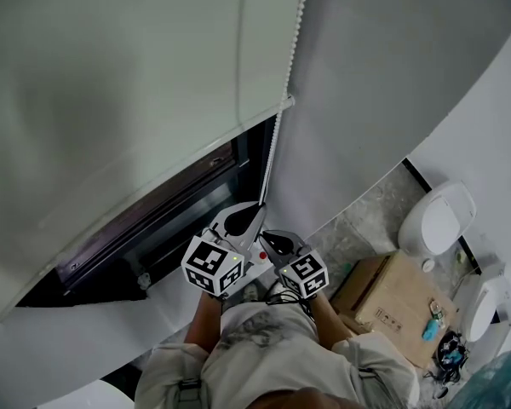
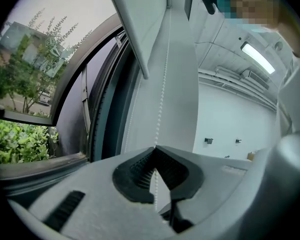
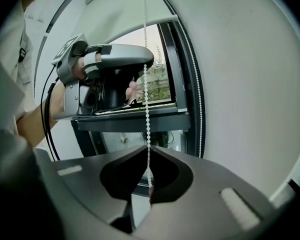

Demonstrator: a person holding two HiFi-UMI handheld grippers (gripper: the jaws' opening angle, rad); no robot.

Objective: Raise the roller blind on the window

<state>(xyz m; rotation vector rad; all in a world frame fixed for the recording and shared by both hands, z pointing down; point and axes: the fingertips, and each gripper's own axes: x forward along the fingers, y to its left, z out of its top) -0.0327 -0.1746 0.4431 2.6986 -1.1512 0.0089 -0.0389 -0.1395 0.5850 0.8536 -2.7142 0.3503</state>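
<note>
So, the roller blind (image 1: pixel 111 83) was seen filling the head view from nine o'clock round to twelve. Its bottom edge slanted across the picture, and a dark strip of window frame (image 1: pixel 153 228) was left uncovered beneath it toward eight o'clock. The bead chain (image 1: pixel 277 135) was strung down from twelve o'clock along the blind's right edge to the middle of the picture, and there it was gripped by both tools.

The left gripper (image 1: pixel 254 213) was set higher on it. In the left gripper view its jaws were shown pressed together on the beads at the left gripper (image 2: pixel 155 151), with the bead chain (image 2: pixel 162 99) running straight up toward twelve o'clock. Just beside it, at five o'clock, the right gripper (image 1: pixel 271 239) was placed. In the right gripper view the bead chain (image 3: pixel 146 104) was seen dropping from the left gripper (image 3: pixel 110 69) into the right gripper (image 3: pixel 149 151), and it was pinched there between closed tips.

Greenery (image 2: pixel 20 139) was framed at nine o'clock of the left gripper view. A cardboard box (image 1: pixel 392 301) was seen on the speckled floor (image 1: pixel 366 216) at four o'clock of the head view.
</note>
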